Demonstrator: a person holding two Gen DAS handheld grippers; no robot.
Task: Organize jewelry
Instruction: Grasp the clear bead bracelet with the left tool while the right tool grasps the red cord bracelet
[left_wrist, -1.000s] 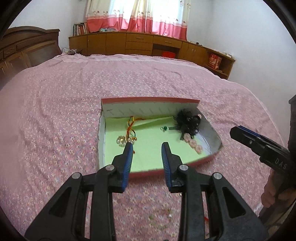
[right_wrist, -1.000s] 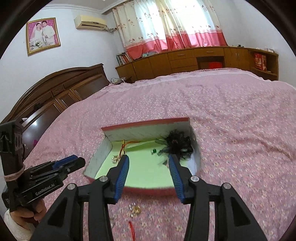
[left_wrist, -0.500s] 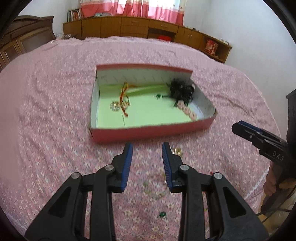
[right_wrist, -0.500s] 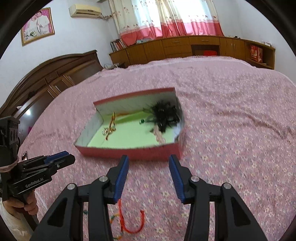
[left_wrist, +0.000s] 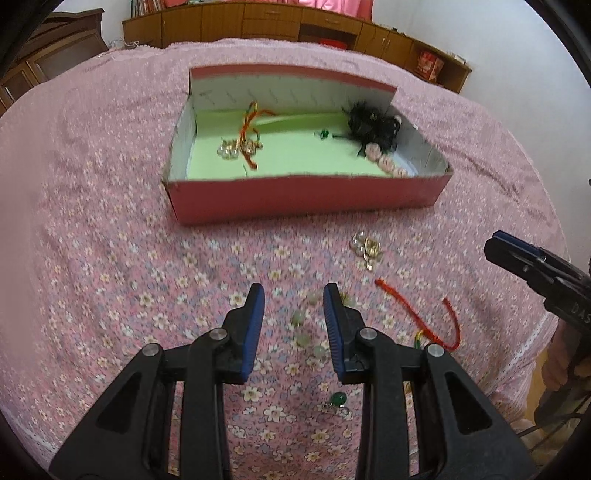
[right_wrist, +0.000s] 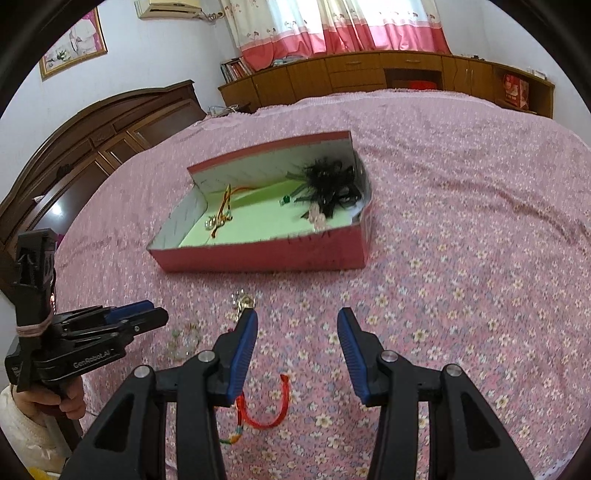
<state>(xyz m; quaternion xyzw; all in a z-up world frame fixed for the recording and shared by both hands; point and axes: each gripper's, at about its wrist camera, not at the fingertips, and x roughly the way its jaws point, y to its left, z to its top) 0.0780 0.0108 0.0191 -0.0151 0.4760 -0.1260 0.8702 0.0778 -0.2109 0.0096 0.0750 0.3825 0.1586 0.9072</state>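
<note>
Both the left claw (left_wrist: 293, 291) and the right claw (right_wrist: 297, 317) hang part-open and empty over the pink flowered bedspread (right_wrist: 461, 221), where loose beads (left_wrist: 303, 332), a gold charm (left_wrist: 365, 247) and a red cord (right_wrist: 269, 410) lie in front of the red box (left_wrist: 303, 199).

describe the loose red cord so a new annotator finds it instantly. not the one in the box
Start at the red box on the pink floral bedspread, then come toward the camera onto the open bedspread in front of it. The red cord lies there in a loose curve, just right of the left hand-held gripper. Unlike the small gold-and-clear trinkets and pale beads beside it, it is one long bright red strand.
</note>
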